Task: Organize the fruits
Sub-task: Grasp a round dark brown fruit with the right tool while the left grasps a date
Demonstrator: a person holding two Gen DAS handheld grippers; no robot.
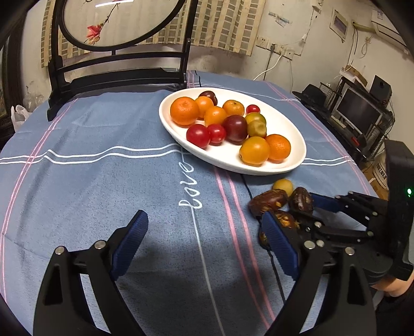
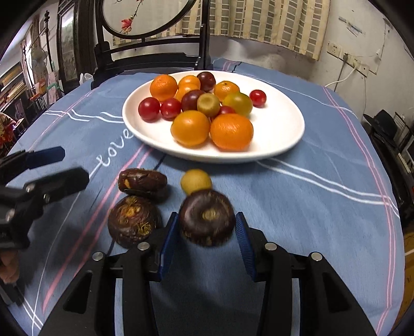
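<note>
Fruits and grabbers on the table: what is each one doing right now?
Right gripper: shut on a dark brown fruit.
Dark brown fruit: clamped between the blue pads.
Left gripper: open, holding nothing.
Two other brown fruits: lying loose on the cloth.
Small yellow fruit: loose on the cloth.
White plate: upright, piled with fruit.

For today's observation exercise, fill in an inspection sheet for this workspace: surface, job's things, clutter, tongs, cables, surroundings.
Surface: round table under a blue striped cloth.
Job's things: white plate holding oranges, tomatoes and plums; three dark brown fruits on the cloth, one between the right tongs' pads, two beside it; a small yellow fruit near the plate.
Clutter: nothing seen.
Tongs: left tongs open, empty; right tongs closed around the dark fruit.
Cables: a dark cord across the cloth; white wall lead.
Surroundings: round screen stand, monitor, curtain.
</note>
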